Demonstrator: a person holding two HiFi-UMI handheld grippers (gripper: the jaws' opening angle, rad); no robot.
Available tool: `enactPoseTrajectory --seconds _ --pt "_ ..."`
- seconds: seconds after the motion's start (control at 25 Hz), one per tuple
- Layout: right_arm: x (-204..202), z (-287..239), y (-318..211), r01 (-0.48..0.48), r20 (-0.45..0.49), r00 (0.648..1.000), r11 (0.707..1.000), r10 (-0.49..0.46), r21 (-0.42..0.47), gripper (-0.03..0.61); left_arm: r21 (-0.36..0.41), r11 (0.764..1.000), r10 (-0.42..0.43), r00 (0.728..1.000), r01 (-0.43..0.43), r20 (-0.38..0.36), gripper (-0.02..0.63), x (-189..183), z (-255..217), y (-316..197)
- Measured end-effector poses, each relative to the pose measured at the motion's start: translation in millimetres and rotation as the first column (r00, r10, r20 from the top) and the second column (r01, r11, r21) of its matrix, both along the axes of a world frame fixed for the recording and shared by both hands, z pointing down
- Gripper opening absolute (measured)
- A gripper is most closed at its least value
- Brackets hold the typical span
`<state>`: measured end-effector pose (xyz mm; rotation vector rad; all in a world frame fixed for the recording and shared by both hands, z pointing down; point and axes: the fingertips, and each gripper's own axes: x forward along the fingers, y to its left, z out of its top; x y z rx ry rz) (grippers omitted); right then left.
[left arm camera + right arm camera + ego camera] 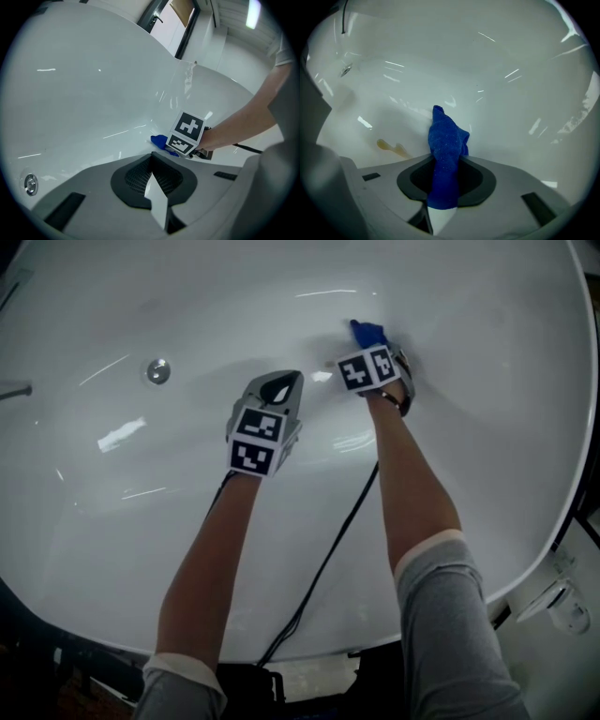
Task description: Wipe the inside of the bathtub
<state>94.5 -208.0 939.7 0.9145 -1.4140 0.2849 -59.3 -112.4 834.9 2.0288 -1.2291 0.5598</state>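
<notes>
Head view is filled by the white bathtub (487, 427), into which both bare forearms are reached. The right gripper (373, 345) is clenched on a blue cloth (366, 331), which is held against the tub's inner surface. In the right gripper view the cloth is pinched between the jaws and sticks out past them, and a yellowish smear (391, 147) is seen on the white surface to its left. The left gripper (152, 157) is held near the right one with its jaws closed together and nothing between them. A round drain (157, 370) is set well apart to the left.
</notes>
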Motion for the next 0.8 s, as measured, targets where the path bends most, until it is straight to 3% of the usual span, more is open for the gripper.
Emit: enactPoseTrajectory --seconds 0.48,0.8 --pt "-51 10 64 -0.024 0.152 0.988 0.995 0.038 -0.093 0.097 -0.031 0.999 -0.042 0.999 0.042 0.014 0.003 -33 1 19" --pt "-76 12 86 0.020 0.157 0.988 0.993 -0.002 -0.113 0.098 -0.045 0.997 -0.067 0.997 0.069 0.036 0.003 -61 0 34"
